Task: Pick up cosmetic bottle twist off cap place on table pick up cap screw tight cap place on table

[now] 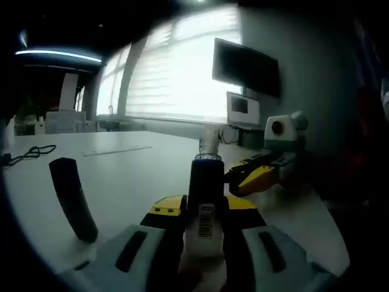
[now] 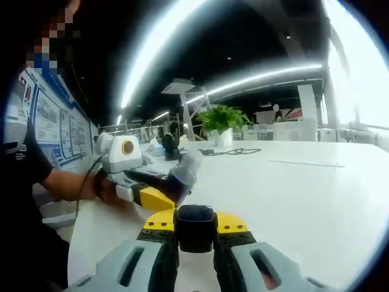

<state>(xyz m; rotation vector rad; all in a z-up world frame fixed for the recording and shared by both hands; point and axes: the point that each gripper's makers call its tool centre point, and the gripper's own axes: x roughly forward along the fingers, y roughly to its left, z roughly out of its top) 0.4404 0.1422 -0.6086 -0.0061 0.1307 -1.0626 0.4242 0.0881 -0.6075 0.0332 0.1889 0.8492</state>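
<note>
In the left gripper view, the left tongs [image 1: 203,222] are closed on the bottle [image 1: 205,204]. The bottle is dark, with a white barcode label on its lower part, and it stands up between the two yellow-tipped jaws. Its neck [image 1: 208,146] is clear and bare, with no cap on it, and it points away from the tongs toward the bright window [image 1: 176,67]. To the right of the bottle, a little farther away, the right tongs [image 1: 258,173] come into this view, low over the white table [image 1: 127,176]. To the left of the left tongs, a dark, long, rounded object [image 1: 73,198] stands tilted on the table; I cannot tell what it is. Far to the left, a black cable [image 1: 30,152] lies on the table.

In the right gripper view, the right tongs [image 2: 195,228] are closed on the dark cap [image 2: 195,225], which sits between their jaws, just above the yellow tips. Ahead and to the left, the left tongs [image 2: 159,188] hold the bottle [image 2: 182,176], tilted toward the right tongs, apart from the cap. A person's hand [image 2: 106,188] holds the left tongs from the left side. Far ahead on the table [image 2: 292,194] stands a green plant [image 2: 222,121].
</note>
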